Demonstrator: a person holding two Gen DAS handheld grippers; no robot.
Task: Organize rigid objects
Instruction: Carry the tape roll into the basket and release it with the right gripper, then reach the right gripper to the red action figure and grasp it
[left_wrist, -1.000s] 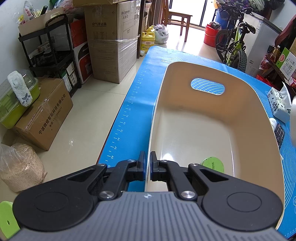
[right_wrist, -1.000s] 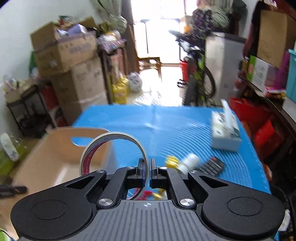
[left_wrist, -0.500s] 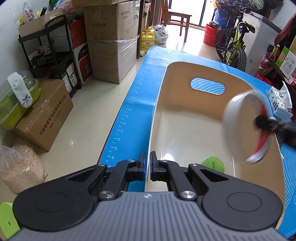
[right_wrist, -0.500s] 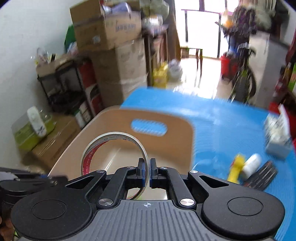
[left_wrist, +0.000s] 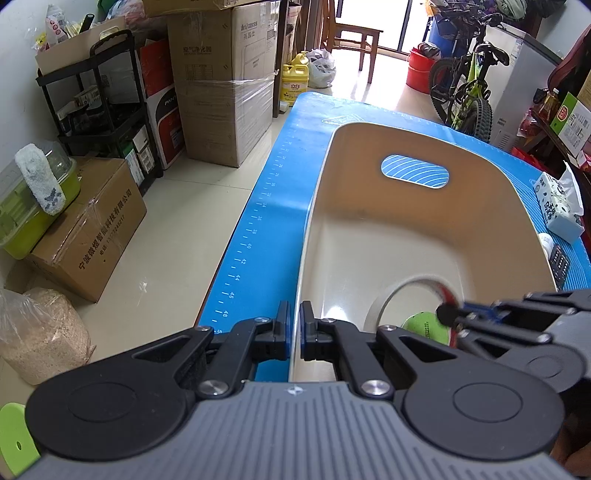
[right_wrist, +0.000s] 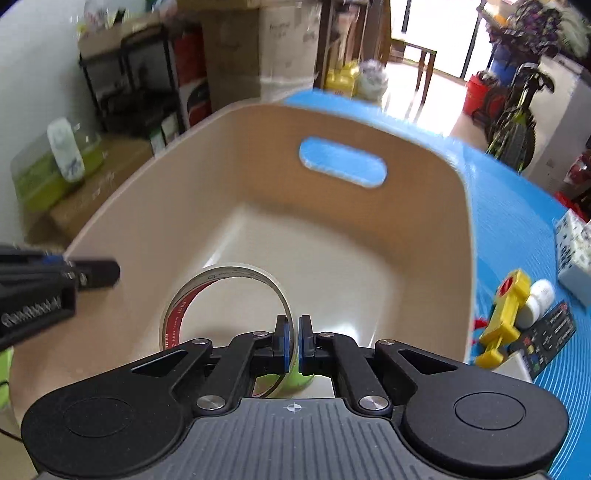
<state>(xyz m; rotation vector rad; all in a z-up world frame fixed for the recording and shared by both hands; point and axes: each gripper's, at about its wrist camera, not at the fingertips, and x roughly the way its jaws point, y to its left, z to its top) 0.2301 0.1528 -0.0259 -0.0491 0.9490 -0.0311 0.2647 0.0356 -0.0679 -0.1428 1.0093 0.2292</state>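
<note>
A beige tub (left_wrist: 369, 240) with a handle slot stands on the blue mat (left_wrist: 273, 221). My left gripper (left_wrist: 294, 334) is shut on the tub's near left rim. My right gripper (right_wrist: 294, 341) is shut on a roll of tape (right_wrist: 225, 271) with a red core and holds it low inside the tub (right_wrist: 332, 229). The tape roll (left_wrist: 391, 295) and right gripper (left_wrist: 458, 314) also show in the left wrist view, above a green round object (left_wrist: 424, 325) on the tub floor. My left gripper's fingers (right_wrist: 96, 273) show at the left of the right wrist view.
On the mat right of the tub lie a yellow toy (right_wrist: 506, 314), a white bottle (right_wrist: 535, 299), a black calculator (right_wrist: 550, 332) and a tissue pack (left_wrist: 557, 206). Cardboard boxes (left_wrist: 221, 81), a black shelf (left_wrist: 103, 96) and a bicycle (left_wrist: 469, 81) stand around the table.
My right gripper has swung left from over the mat and lowered the tape roll into the tub. My left gripper has stayed clamped on the rim.
</note>
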